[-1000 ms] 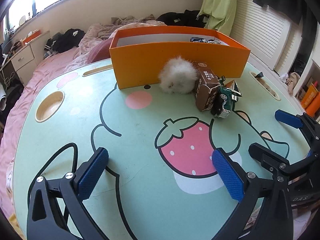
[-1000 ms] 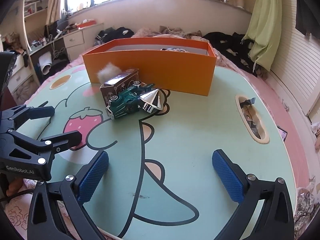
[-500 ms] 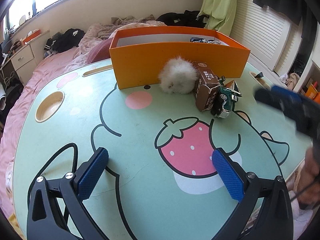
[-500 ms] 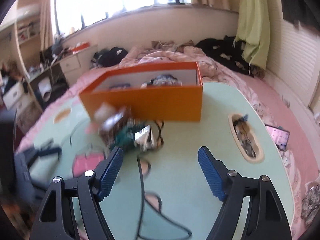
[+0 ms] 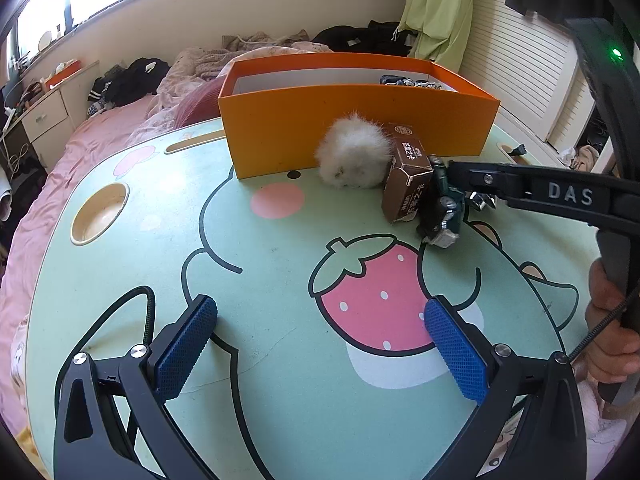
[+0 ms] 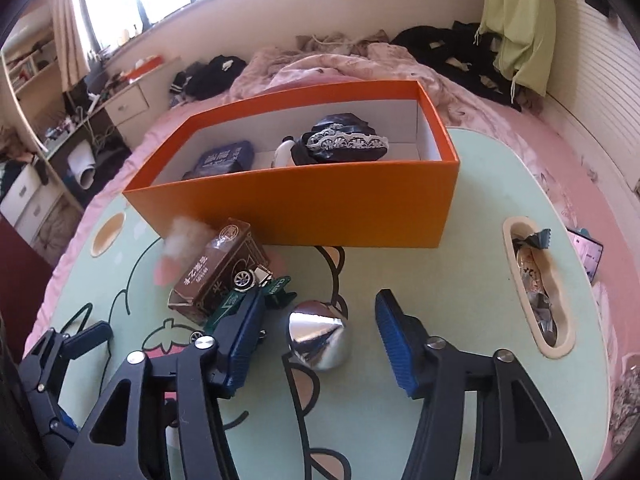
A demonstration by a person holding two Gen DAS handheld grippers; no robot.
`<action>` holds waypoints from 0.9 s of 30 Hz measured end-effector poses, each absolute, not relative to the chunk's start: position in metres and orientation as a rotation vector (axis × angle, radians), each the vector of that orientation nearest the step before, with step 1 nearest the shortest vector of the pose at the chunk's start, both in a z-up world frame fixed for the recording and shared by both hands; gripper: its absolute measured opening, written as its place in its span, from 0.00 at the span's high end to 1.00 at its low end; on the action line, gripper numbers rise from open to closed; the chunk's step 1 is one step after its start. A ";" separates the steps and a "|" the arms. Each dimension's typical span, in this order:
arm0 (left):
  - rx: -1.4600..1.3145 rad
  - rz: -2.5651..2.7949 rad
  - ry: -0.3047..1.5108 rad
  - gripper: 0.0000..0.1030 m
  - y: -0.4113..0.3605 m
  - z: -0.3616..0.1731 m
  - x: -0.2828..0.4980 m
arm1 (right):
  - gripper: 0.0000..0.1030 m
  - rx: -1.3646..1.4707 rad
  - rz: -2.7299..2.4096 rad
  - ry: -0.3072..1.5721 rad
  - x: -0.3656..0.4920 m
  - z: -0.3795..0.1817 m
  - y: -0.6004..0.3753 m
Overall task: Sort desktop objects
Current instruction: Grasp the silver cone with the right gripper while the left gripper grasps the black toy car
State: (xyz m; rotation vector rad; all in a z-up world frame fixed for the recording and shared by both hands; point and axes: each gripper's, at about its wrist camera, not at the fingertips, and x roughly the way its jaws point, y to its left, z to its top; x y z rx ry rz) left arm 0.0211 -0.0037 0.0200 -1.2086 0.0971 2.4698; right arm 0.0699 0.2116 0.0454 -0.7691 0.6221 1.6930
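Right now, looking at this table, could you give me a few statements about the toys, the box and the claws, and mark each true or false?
1. The orange box already holds some things. True.
2. The shiny silver cone lies between the right claw's fingers. True.
3. The left claw grips the fluffy white ball. False: it is open over bare table.
4. The brown carton sits inside the box. False: it lies outside, beside the green toy car.
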 end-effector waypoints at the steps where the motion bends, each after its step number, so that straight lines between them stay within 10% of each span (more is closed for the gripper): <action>1: -1.209 2.470 0.097 0.00 -0.003 0.020 0.021 | 0.56 -0.764 1.695 0.624 0.073 0.046 0.210; 21: -1.051 2.339 0.102 0.01 0.029 0.061 0.031 | 0.65 -0.548 1.725 0.494 0.125 0.069 0.156; 27: -1.091 2.211 0.082 0.31 0.086 0.076 0.007 | 0.65 -0.422 1.679 0.527 0.167 0.089 0.148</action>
